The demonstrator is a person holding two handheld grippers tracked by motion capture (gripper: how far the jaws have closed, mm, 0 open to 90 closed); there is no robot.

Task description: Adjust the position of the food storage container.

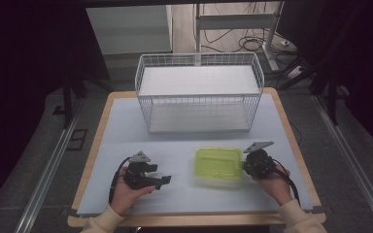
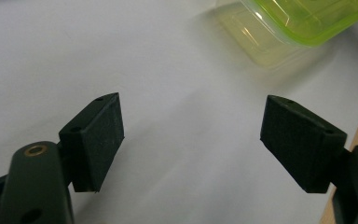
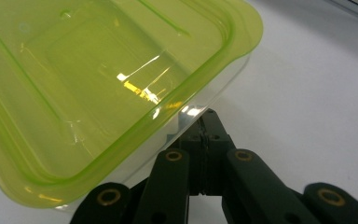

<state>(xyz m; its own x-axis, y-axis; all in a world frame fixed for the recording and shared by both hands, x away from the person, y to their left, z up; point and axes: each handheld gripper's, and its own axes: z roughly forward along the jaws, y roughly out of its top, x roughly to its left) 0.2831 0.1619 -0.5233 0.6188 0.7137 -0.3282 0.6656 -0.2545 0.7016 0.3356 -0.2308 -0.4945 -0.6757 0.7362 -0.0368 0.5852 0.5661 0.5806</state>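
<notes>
A lab-like test room: a lone table [image 1: 126,131], loose floor cables [image 1: 245,41], metal frame legs [image 1: 271,46].

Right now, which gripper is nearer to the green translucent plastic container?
Right. The right gripper is at the green translucent plastic container, jaws together under its rim. The left gripper lies apart, open, to its left.

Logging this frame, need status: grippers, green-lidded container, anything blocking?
Left gripper open, empty, short of container. Right gripper shut, jaws together against the green-lidded container, under its lid rim. Wire basket behind, apart; nothing between.
</notes>
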